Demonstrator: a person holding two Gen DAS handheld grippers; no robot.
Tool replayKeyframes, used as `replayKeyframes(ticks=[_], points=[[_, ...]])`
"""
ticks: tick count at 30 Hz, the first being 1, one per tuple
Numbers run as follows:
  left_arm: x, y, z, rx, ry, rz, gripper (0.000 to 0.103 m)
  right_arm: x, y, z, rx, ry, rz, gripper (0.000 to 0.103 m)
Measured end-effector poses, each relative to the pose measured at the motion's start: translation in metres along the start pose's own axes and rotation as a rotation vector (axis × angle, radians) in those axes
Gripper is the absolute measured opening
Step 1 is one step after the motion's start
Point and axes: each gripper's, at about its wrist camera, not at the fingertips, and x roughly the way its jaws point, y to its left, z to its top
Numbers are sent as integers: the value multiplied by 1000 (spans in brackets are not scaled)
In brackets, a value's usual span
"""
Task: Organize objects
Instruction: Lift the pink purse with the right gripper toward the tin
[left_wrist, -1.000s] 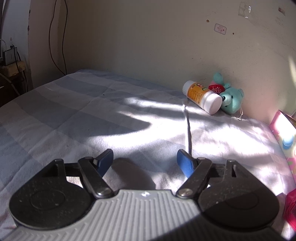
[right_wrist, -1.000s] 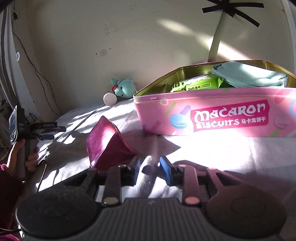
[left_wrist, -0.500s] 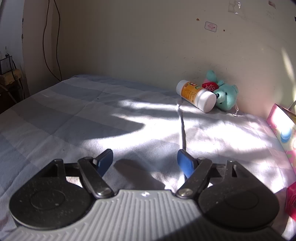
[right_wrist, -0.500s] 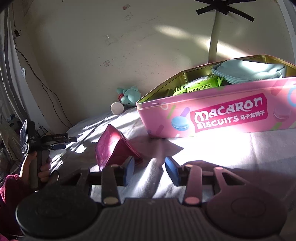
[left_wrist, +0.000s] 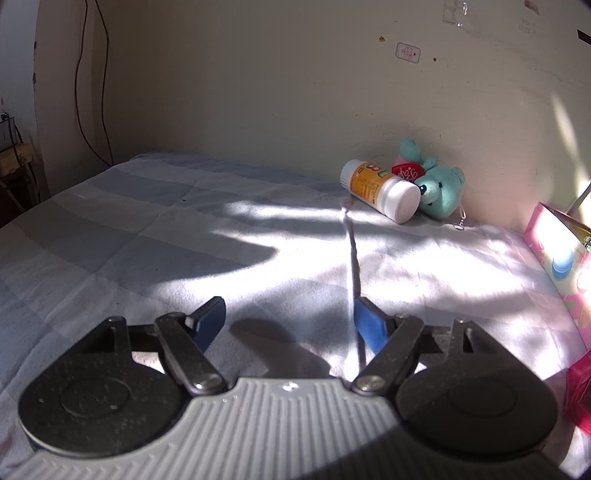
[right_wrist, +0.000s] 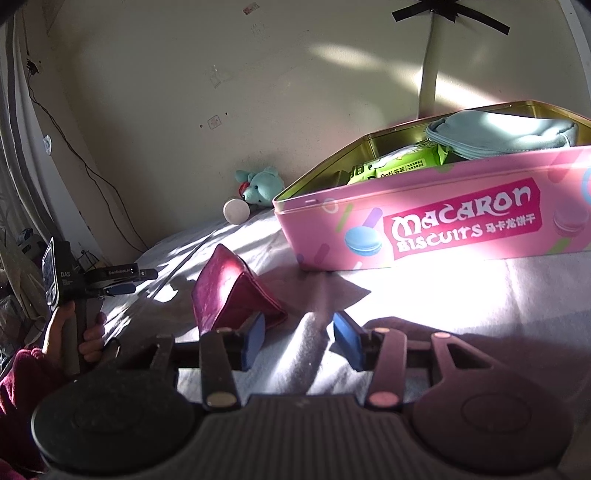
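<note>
A pink "Macaron Biscuits" tin (right_wrist: 461, 225) stands open on the bed; a green snack packet (right_wrist: 399, 168) and a folded blue-grey cloth (right_wrist: 495, 134) lie inside. A dark red wallet (right_wrist: 229, 291) stands tent-like just left of and in front of the tin. My right gripper (right_wrist: 299, 341) hovers low beside the wallet, its jaws opening with only bedsheet between them. By the wall lie a white-capped orange bottle (left_wrist: 380, 190) and a teal plush bear (left_wrist: 441, 188). My left gripper (left_wrist: 290, 323) is open and holds nothing, well short of the bottle.
The bed has a grey-and-white checked sheet (left_wrist: 147, 240) with strong sun patches. The wall runs close behind the bottle and bear. Cables (left_wrist: 92, 85) hang in the left corner. A hand (right_wrist: 70, 328) with a dark red sleeve holds the left gripper's handle.
My right gripper's jaws have spread apart, from nearly together to a clear gap. Both views have shifted slightly. The left gripper's jaws keep the same width.
</note>
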Motion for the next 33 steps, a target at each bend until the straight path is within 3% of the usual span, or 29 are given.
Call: replayKeyframes(ticks=[18,21,24,29,33], points=[[-5,-4,1,12,-16,-113,78,9,7,1,-48,38,-54,43],[-6,-7,3,-13,12,-199,78,9,8,2,-48,37,-68,43],[-18,-22,5,36,-1,-277,78,8,9,5,-17,41,-61,45],[-35,-61,13,146,-18,-492,78,15,24,10,-31,62,-3,45],[-35,-93,10,185,43,-667,77,24,36,14,-44,77,45,44]])
